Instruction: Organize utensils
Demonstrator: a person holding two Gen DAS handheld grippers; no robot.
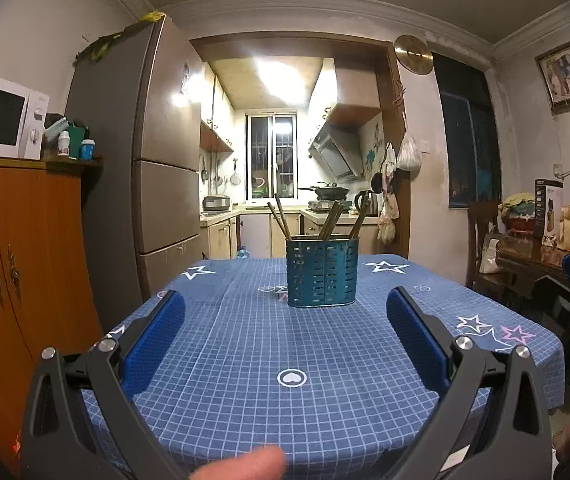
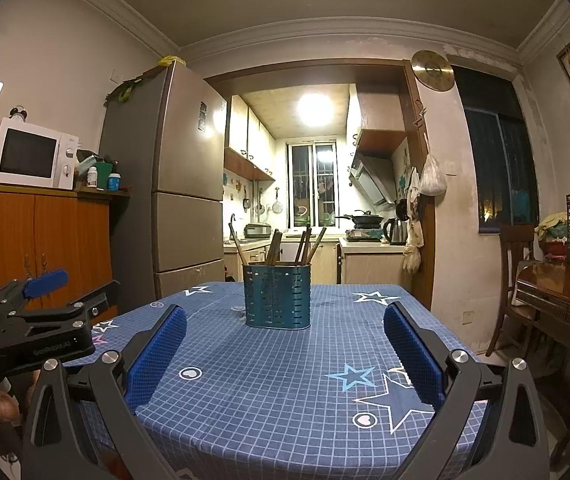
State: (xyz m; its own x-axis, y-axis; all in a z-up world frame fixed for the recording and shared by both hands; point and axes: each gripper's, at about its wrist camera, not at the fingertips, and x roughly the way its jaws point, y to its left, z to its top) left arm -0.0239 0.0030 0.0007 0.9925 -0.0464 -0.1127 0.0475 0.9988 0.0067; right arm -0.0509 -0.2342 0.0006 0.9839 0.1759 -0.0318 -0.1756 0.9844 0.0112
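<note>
Over the near edge of the table, the left gripper [image 1: 285, 320] hangs with its jaws spread wide and nothing between its blue pads [image 1: 157, 344]. The right gripper [image 2: 285, 332] is likewise wide open and empty, level beside it; from the left wrist view its black frame shows at about 3 o'clock, and from the right wrist view the left tool sits at 9 o'clock. A blurred fingertip [image 1: 245, 466] shows at 6 o'clock in the left view.

Ahead at 12 o'clock, well apart from both tools, a blue perforated utensil holder [image 1: 322, 272] stands upright on the blue checked tablecloth [image 1: 245, 360] with star prints. Wooden chopsticks [image 1: 281, 216] lean out of it in separate clusters, left and right.

Beyond it at 12 o'clock opens a lit kitchen; a tall fridge [image 2: 189, 184] stands at 10 o'clock, and a white microwave [image 2: 33, 154] on an orange cabinet [image 2: 53, 236] at 9 o'clock.
</note>
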